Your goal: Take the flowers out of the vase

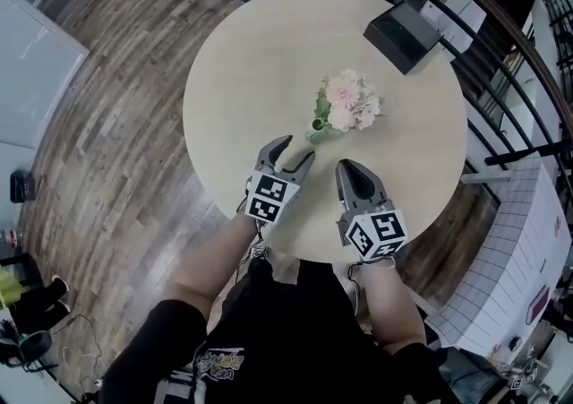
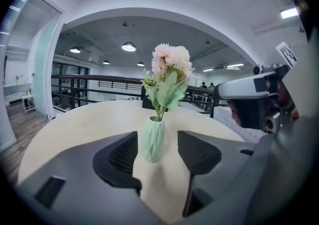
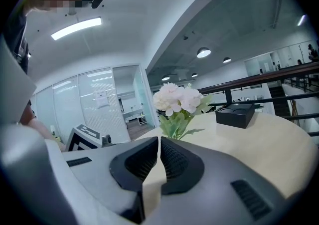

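Observation:
A pale green ribbed vase (image 1: 316, 132) (image 2: 152, 139) holds pink flowers (image 1: 351, 102) (image 2: 171, 59) with green leaves, upright on the round beige table (image 1: 233, 80). My left gripper (image 1: 299, 148) (image 2: 157, 151) is open just short of the vase. In its own view the vase stands in the gap between the two pads, touching neither. To the right, my right gripper (image 1: 345, 164) (image 3: 158, 144) is shut and empty, pointing at the flowers (image 3: 177, 99). Its jaws hide the vase body in its own view.
A black box (image 1: 403, 35) (image 3: 241, 114) sits at the table's far right edge. A dark railing (image 1: 501, 53) curves behind the table. Wood floor (image 1: 107, 124) lies to the left. The person's forearms come over the near table edge.

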Demonstrator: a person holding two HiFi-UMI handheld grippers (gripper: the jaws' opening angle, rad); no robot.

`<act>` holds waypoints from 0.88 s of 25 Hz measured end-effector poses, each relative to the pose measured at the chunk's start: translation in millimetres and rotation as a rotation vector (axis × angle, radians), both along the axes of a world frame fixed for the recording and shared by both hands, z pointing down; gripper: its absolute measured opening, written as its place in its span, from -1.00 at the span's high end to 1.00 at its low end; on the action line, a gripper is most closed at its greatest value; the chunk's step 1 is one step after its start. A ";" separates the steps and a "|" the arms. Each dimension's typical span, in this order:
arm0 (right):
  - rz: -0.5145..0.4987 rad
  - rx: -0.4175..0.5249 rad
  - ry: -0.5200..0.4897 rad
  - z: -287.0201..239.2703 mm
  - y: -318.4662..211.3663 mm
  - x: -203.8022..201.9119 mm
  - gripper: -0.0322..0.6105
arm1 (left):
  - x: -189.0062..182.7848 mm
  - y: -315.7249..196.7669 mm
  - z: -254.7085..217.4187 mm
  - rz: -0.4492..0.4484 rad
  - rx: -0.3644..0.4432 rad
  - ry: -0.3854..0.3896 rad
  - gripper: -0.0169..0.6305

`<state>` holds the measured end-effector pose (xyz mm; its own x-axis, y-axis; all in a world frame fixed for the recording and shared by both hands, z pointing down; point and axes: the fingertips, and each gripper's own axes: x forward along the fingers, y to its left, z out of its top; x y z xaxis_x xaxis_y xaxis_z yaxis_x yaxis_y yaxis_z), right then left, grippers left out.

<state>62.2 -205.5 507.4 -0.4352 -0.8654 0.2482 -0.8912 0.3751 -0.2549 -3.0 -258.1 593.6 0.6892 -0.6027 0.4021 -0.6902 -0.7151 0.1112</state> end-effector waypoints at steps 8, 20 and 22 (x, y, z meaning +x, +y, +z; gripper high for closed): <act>-0.040 -0.038 -0.019 21.4 -13.3 14.5 0.83 | 26.8 -37.3 24.4 -0.016 0.007 -0.051 0.11; -0.079 -0.076 -0.032 42.3 -37.4 18.5 0.69 | 46.7 -57.9 40.7 -0.006 0.021 -0.096 0.10; -0.083 -0.083 -0.044 44.6 -42.0 15.6 0.59 | 48.0 -58.3 42.5 -0.001 0.021 -0.097 0.10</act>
<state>77.8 -247.6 552.0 -0.5167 -0.8032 0.2964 -0.8452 0.4233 -0.3262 45.0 -316.4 636.1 0.6472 -0.6121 0.4545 -0.6973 -0.7162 0.0284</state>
